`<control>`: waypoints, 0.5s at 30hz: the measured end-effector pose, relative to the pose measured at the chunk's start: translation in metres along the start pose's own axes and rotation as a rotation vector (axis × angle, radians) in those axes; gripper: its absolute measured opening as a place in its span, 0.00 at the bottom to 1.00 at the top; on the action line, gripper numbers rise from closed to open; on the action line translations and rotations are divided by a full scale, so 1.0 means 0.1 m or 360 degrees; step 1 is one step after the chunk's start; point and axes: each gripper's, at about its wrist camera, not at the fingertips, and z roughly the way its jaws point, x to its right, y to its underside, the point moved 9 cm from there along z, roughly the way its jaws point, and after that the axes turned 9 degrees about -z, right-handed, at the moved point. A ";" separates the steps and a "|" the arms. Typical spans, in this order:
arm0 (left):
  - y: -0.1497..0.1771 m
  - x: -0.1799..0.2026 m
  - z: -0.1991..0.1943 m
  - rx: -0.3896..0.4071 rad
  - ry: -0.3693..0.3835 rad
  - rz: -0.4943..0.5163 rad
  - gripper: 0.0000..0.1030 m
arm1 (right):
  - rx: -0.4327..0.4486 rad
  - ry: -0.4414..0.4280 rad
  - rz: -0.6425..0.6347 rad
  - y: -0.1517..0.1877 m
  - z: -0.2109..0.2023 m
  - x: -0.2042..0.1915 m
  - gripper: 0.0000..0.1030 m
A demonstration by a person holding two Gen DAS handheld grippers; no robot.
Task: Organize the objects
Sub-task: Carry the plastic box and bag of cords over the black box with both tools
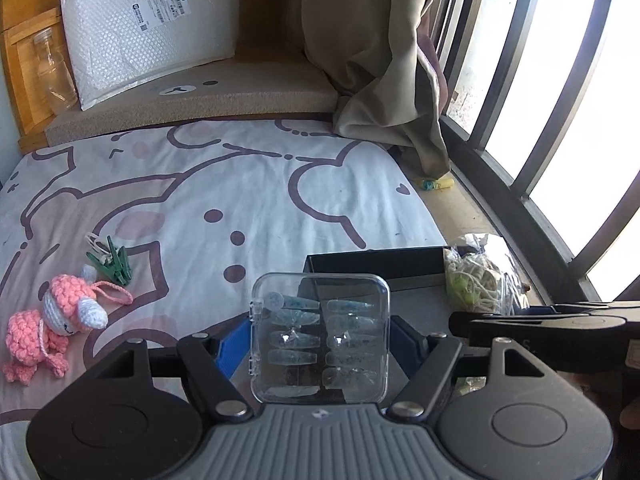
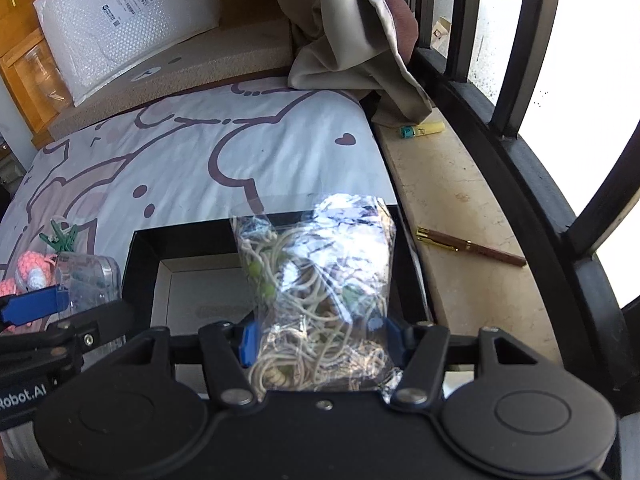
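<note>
Gripping a clear plastic case [image 1: 320, 338] of press-on nails, the left gripper [image 1: 318, 344] angles down over a bed sheet [image 1: 224, 184], its blue fingers [image 1: 230, 346] pinching the case's sides.

Beyond the fingertips an open black box [image 2: 144, 248] lies on the bed; left of them lie a pink crocheted doll [image 1: 52, 320] and green clothespins [image 1: 114, 260]. The right gripper [image 2: 318, 340] tilts over the box, pinching a crinkled clear bag [image 2: 316, 280] of cream cord; a brown pen [image 2: 472, 247] lies on the stone sill to its right.
</note>
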 end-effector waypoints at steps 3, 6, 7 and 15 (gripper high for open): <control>-0.01 -0.03 0.03 -0.0003 -0.0009 0.0003 0.71 | -0.0025 -0.0009 0.0003 0.02 0.13 -0.01 0.60; -0.02 -0.06 0.05 -0.0005 -0.0011 -0.0002 0.71 | -0.0047 -0.0026 0.0003 0.06 0.22 -0.01 0.65; -0.03 -0.07 0.05 -0.0006 -0.0011 -0.0003 0.71 | -0.0046 -0.0029 0.0002 0.07 0.22 -0.01 0.67; -0.01 -0.05 0.07 -0.0012 -0.0003 -0.0004 0.71 | 0.0106 -0.0099 0.0146 -0.03 -0.11 0.24 0.66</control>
